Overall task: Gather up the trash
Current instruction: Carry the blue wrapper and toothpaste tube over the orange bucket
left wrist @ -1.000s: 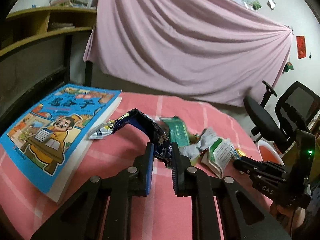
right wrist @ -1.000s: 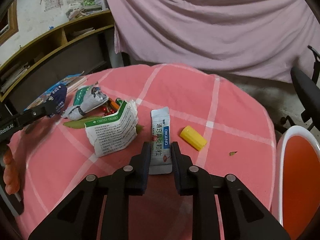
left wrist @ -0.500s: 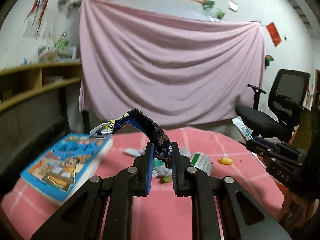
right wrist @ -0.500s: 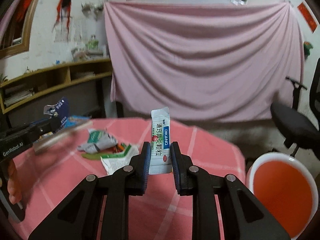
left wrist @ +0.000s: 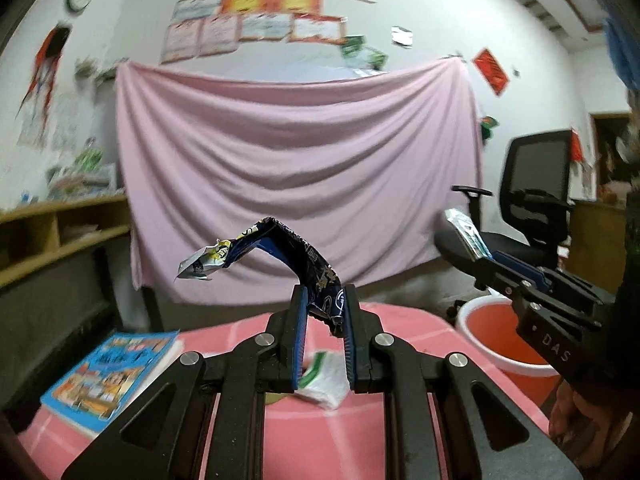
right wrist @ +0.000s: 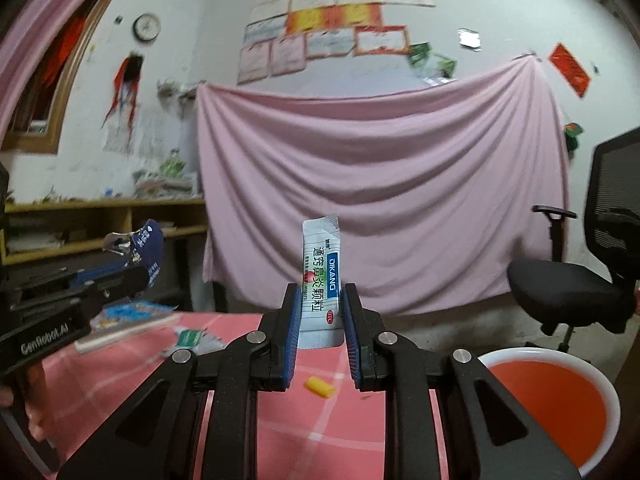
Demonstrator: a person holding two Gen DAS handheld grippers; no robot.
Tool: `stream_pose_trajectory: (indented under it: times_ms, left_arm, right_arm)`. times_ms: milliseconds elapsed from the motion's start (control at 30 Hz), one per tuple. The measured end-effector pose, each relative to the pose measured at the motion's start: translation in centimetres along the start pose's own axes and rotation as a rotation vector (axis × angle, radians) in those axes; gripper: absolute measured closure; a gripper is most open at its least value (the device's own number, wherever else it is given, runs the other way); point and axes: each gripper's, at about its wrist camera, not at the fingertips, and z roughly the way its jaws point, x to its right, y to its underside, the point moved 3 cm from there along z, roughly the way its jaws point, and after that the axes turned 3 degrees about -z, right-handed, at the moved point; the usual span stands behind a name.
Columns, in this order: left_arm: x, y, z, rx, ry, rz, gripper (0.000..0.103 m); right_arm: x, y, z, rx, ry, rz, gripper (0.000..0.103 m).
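My left gripper (left wrist: 325,320) is shut on a crumpled dark blue snack wrapper (left wrist: 280,252) and holds it high above the pink table (left wrist: 320,432). My right gripper (right wrist: 320,316) is shut on a white sachet (right wrist: 320,276) with blue and green print, held upright above the table. The orange bin (right wrist: 552,396) with a white rim stands low at the right; it also shows in the left wrist view (left wrist: 500,336). More trash lies on the table: a white and green packet (left wrist: 324,384), a yellow piece (right wrist: 319,386), and paper scraps (right wrist: 196,340).
A blue picture book (left wrist: 108,376) lies on the table's left side. A black office chair (right wrist: 580,280) stands behind the bin. A wooden shelf (right wrist: 100,216) is at the left, and a pink sheet (right wrist: 380,200) hangs on the wall.
Both grippers have risen well above the table with their trash and tilted up. The table has dropped low in both views. The bin is nearer in the right wrist view.
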Motion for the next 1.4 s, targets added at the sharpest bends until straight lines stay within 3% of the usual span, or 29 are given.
stream_pose_trajectory:
  times_ms: [300, 467, 700, 1100, 1400]
  left_arm:
    - [8.4, -0.6, 2.6, -0.023, 0.143, 0.088, 0.09]
    - [12.4, -0.8, 4.9, -0.068, 0.225, 0.108, 0.09]
    - [17.5, 0.3, 9.5, -0.258, 0.366, 0.082, 0.09]
    - [22.2, 1.1, 15.2, -0.48, 0.464, 0.012, 0.09]
    - [22.2, 2.4, 15.1, -0.545, 0.48, 0.038, 0.088]
  right_arm:
    - [6.2, -0.5, -2.9, 0.02, 0.142, 0.097, 0.084]
    - [10.2, 0.2, -3.7, -0.03, 0.226, 0.177, 0.084]
    - [14.4, 2.4, -3.1, -0.177, 0.329, 0.289, 0.084]
    - [17.8, 5.0, -3.2, -0.291, 0.355, 0.438, 0.084]
    - [19.3, 5.8, -3.6, -0.312, 0.341, 0.525, 0.083]
